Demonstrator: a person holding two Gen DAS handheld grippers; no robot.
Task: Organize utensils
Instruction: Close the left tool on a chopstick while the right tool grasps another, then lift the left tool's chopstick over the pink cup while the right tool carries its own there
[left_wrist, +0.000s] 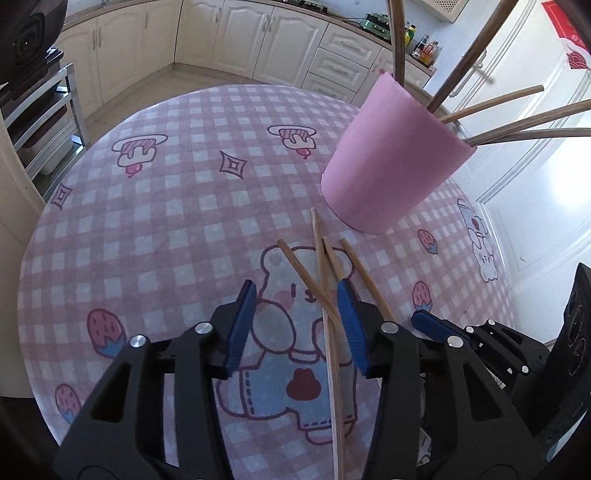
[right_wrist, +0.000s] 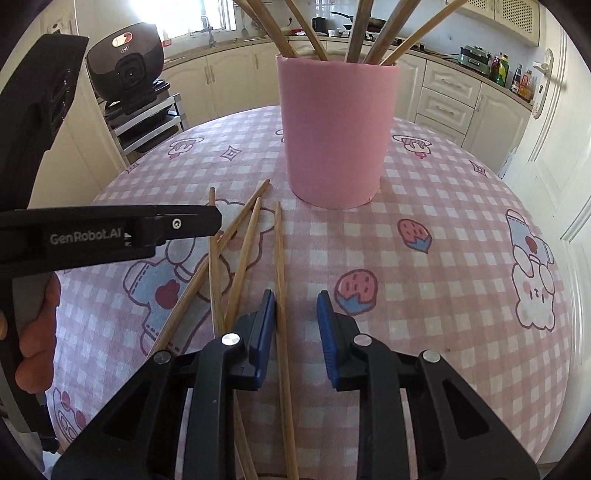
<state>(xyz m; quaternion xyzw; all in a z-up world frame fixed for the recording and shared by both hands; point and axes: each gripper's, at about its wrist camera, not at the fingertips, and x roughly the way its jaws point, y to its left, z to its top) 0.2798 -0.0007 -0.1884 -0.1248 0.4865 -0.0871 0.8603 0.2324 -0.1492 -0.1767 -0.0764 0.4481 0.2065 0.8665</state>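
Right now your left gripper (left_wrist: 297, 325) has its blue pads spread wide with nothing clamped, above four loose chopsticks (left_wrist: 325, 280): thin, pale wood, crossing each other on the pink checked tablecloth (left_wrist: 166, 221). Your right gripper (right_wrist: 297, 332) is also parted and empty, one chopstick (right_wrist: 280, 295) running between its pads. Just beyond stands the pink holder (right_wrist: 338, 129), upright, with more sticks fanned out.

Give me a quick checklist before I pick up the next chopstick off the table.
1. Left gripper open: ok.
2. Right gripper open: ok.
3. One loose chopstick between the right fingers: ok.
4. Only one stick between the left fingers: not ok, the crossed chopsticks overlap there.
5. Pink holder upright: ok.
6. Room left in holder: cannot tell.
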